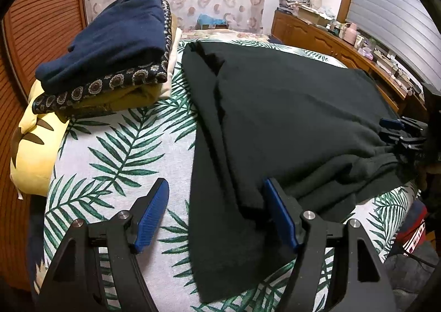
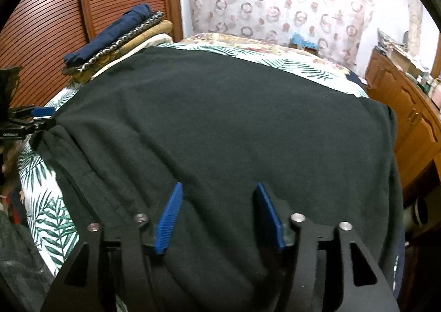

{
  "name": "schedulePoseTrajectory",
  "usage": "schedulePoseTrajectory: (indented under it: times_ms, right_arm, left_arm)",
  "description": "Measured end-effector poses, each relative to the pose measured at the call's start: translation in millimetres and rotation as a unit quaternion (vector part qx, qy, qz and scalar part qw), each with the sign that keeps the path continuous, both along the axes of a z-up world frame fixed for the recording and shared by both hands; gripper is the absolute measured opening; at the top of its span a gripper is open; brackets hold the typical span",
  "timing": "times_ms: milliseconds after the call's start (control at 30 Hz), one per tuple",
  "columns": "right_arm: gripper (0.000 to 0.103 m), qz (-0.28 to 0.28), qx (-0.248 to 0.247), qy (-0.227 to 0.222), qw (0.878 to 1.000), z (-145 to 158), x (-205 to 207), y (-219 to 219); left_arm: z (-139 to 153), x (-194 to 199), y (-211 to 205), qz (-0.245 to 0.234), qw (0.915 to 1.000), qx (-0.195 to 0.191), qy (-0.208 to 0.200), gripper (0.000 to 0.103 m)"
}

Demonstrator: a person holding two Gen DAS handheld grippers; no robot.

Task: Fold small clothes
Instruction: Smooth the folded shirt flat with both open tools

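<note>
Left wrist view: the left gripper (image 1: 215, 213) is hanging low over the near edge of the dark garment (image 1: 289, 119), fingers spread wide and pinching nothing.
Garment: it is lying flat on the leaf-print bed cover (image 1: 118, 163), already doubled over along its left side.
Folded pile (image 1: 110, 53): it is sitting to the left of the garment, near the far end.
Right wrist view: the right gripper (image 2: 219, 215) is pointing down over the garment's (image 2: 220, 119) near part, fingers spread, holding nothing.
Other gripper: the left one (image 2: 41, 115) is showing at the garment's left edge.
Doing it well: I think both grippers should be pinching the near hem together, lifting evenly, keeping the cloth smooth.
</note>
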State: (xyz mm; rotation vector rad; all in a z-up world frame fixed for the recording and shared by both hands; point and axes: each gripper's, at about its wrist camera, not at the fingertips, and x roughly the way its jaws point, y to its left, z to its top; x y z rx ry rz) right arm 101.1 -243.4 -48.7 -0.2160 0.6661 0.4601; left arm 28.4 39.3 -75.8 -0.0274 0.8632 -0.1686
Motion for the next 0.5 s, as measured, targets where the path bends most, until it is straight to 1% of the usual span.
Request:
schedulePoseTrajectory:
  times_ms: [133, 200, 233, 300, 367, 433, 500]
  right_arm:
    - [0.075, 0.007, -0.013, 0.001, 1.0, -1, -2, 4]
    - [0.079, 0.011, -0.018, 0.002, 1.0, -1, -2, 6]
    - [0.08, 0.012, -0.019, 0.003, 1.0, 1, -1, 6]
    - [0.082, 0.016, -0.021, 0.004, 1.0, 1, -1, 6]
    - [0.083, 0.019, -0.021, 0.005, 1.0, 1, -1, 6]
    - [0.084, 0.019, -0.022, 0.005, 1.0, 2, -1, 6]
    - [0.084, 0.019, -0.022, 0.005, 1.0, 1, 0, 7]
  left_arm:
    - [0, 2, -5, -0.006, 0.9999, 0.011, -0.002, 0.072]
    - [0, 1, -8, -0.013, 0.9998, 0.015, -0.005, 0.064]
    - [0, 1, -9, -0.016, 0.9997, 0.017, -0.005, 0.063]
    - [1, 2, -11, -0.021, 0.9996, 0.016, -0.006, 0.056]
    - [2, 2, -12, -0.025, 0.9996, 0.013, -0.005, 0.051]
    - [2, 2, -13, -0.029, 0.9995, 0.009, -0.005, 0.043]
    - [3, 4, -16, -0.038, 0.9993, -0.002, -0.003, 0.024]
